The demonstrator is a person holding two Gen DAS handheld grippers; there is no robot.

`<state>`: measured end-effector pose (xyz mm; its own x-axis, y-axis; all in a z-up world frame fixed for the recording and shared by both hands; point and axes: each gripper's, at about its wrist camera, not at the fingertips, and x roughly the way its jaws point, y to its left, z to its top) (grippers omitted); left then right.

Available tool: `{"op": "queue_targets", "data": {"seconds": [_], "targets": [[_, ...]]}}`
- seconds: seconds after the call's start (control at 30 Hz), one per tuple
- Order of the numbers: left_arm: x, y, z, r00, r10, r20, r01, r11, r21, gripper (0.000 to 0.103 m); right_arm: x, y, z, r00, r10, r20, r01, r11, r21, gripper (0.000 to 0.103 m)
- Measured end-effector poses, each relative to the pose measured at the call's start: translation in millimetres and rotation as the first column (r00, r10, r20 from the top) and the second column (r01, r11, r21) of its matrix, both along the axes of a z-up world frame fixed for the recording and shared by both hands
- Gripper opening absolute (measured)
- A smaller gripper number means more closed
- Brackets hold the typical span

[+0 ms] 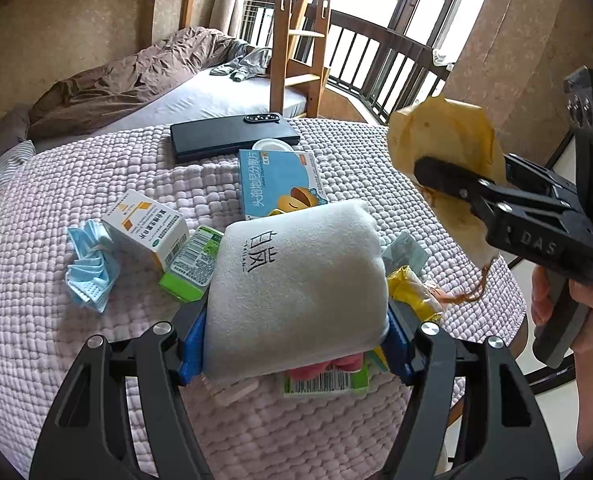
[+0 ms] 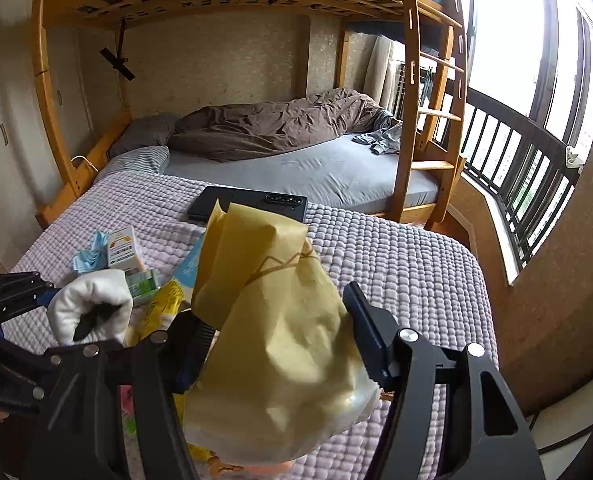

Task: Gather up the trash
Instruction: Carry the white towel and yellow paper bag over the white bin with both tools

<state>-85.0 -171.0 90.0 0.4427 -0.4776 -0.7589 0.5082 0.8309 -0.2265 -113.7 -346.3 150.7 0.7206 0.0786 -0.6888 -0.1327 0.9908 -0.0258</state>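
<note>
My left gripper is shut on a rolled white towel with black lettering, held just above the litter on the quilted table top. My right gripper is shut on a crumpled yellow paper bag, held above the table's right side; it shows in the left wrist view too. Litter lies under and around the towel: a blue face mask, a white-orange medicine box, a green packet, a blue medicine box, a yellow wrapper.
A dark phone and a white lid lie at the table's far side. Behind stands a wooden bunk bed with a brown duvet. A black railing and windows are at the right.
</note>
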Motion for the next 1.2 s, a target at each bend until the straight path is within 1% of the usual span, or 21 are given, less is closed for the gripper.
{"op": "queue_targets", "data": {"seconds": [0.3,0.5,0.83,1.2], "targets": [[-15.7,10.7,4.3,1.0,0.017,0.021,-0.017,1.0,0.014,0.07,-26.7,-1.0,5.3,1.0,-0.002,-0.013,0.003,0.999,0.051,0.062],[-29.0,18.7,3.5,0.999,0.028,0.022,-0.028,0.999,0.024,0.07,-49.4,6.0,1.9,0.999,0.007,-0.034,-0.005,0.998,0.055,0.062],[-50.0,27.5,3.3,0.998,0.056,0.033,-0.058,0.996,0.065,0.07,-86.2,17.5,-6.4,0.997,0.008,-0.072,-0.003,0.997,0.079,0.062],[-72.2,39.9,2.2,0.998,0.061,0.033,-0.063,0.994,0.085,0.07,-119.6,30.5,-12.7,0.994,0.011,-0.104,0.0,0.995,0.103,0.062]]}}
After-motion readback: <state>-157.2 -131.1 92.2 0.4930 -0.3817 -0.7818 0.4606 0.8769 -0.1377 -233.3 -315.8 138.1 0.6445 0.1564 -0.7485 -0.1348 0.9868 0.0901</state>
